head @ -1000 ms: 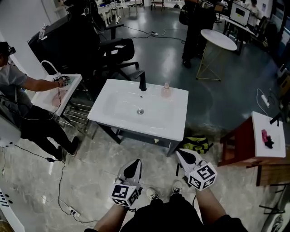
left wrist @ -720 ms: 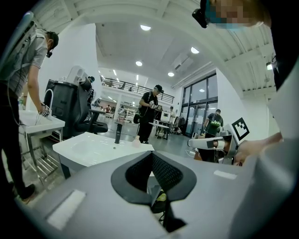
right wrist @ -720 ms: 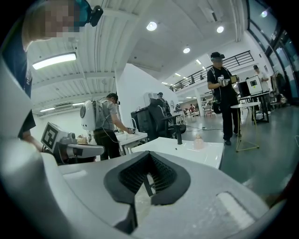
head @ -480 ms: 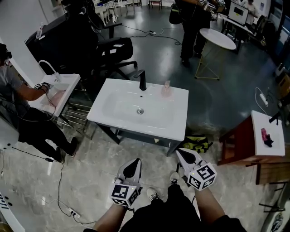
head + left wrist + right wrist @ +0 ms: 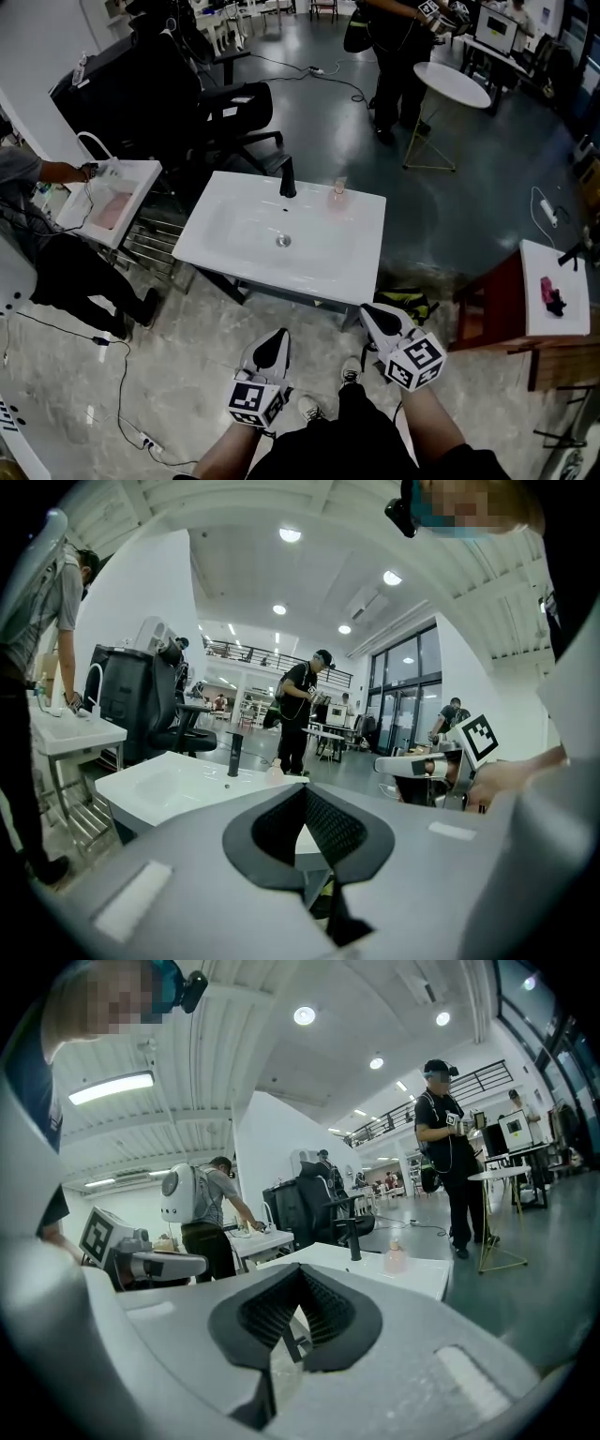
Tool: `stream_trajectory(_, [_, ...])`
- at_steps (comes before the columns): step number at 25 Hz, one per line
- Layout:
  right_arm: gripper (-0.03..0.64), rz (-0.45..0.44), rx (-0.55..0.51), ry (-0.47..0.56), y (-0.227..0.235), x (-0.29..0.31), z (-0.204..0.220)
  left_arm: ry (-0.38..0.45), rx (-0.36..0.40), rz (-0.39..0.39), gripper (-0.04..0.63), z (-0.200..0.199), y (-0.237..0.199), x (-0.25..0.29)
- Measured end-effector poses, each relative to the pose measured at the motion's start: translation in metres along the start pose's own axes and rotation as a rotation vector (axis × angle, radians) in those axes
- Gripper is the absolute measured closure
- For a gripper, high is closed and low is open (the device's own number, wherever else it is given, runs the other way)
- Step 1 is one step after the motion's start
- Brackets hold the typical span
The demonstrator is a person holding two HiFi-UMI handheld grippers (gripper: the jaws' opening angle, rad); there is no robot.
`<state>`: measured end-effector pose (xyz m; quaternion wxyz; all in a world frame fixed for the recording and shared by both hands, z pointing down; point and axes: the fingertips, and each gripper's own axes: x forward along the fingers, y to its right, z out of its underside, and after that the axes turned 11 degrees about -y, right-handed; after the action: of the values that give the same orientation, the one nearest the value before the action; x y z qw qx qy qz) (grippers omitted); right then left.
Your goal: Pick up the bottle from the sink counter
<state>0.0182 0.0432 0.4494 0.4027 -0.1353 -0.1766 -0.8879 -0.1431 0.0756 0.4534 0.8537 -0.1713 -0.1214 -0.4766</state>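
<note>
A small pinkish bottle [image 5: 337, 192] stands upright at the back of the white sink counter [image 5: 356, 253], to the right of the black faucet [image 5: 288, 178]. It also shows as a small shape in the left gripper view, bottle [image 5: 274, 773], and in the right gripper view, bottle [image 5: 396, 1258]. My left gripper [image 5: 277, 342] and right gripper [image 5: 375, 319] hover over the floor in front of the counter, well short of the bottle. Both are shut with nothing between the jaws, left gripper [image 5: 303, 799], right gripper [image 5: 300, 1283].
A person [image 5: 37, 244] works at a smaller sink [image 5: 108, 192] on the left. A black office chair [image 5: 234, 108] stands behind the counter, and a round white table [image 5: 453, 82] with another person is at the back right. A yellow-green bag [image 5: 403, 302] lies under the counter; a side table [image 5: 553, 286] stands right.
The sink counter has shifted slightly up and left in the head view as I step. The person at the left sink has moved. Both grippers stay shut and low.
</note>
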Motion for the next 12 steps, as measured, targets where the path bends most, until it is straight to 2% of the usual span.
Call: stream_trajectory(12, [0.617, -0.018, -0.004, 0.007, 0.064, 0.005, -0.018, -0.006, -0.009, -0.020, 0.592, -0.022, 0.018, 0.058])
